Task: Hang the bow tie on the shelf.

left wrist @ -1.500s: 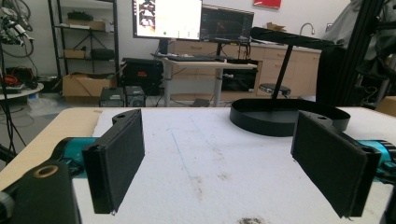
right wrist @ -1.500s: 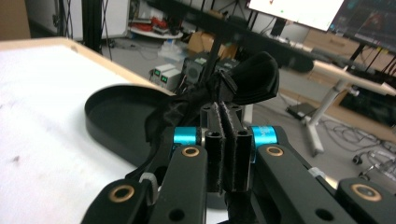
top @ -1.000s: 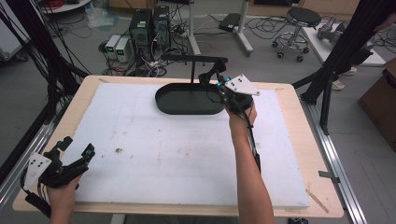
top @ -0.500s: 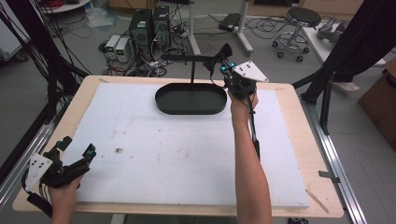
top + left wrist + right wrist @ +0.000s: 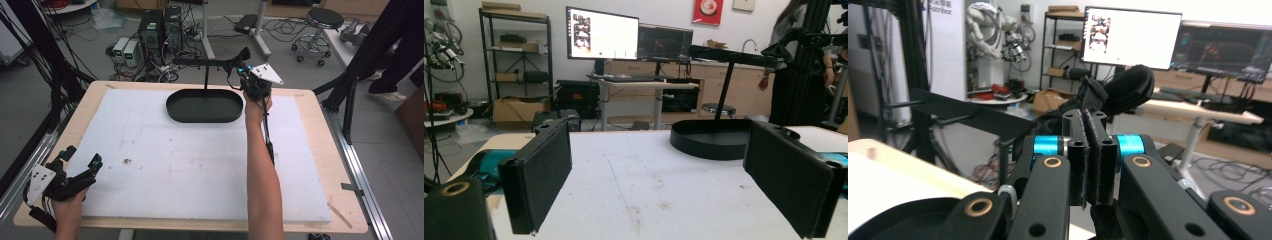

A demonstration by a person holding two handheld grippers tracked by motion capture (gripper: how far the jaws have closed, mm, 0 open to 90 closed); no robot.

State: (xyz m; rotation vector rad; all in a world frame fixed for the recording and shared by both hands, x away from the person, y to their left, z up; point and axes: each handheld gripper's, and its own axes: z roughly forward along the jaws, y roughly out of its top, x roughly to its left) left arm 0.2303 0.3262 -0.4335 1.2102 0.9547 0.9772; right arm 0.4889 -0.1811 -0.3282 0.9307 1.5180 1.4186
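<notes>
At the far edge of the white foam-topped table (image 5: 200,165), your right gripper (image 5: 245,71) has its jaws pinched together on a black strap of the dark headphones (image 5: 1128,87), held up by the crossbar of the matte black oval-based metal stand (image 5: 205,106). Your left gripper (image 5: 80,165) sits low at the near left corner, its flat, fuzzy black pads (image 5: 541,172) spread wide with nothing between them.
</notes>
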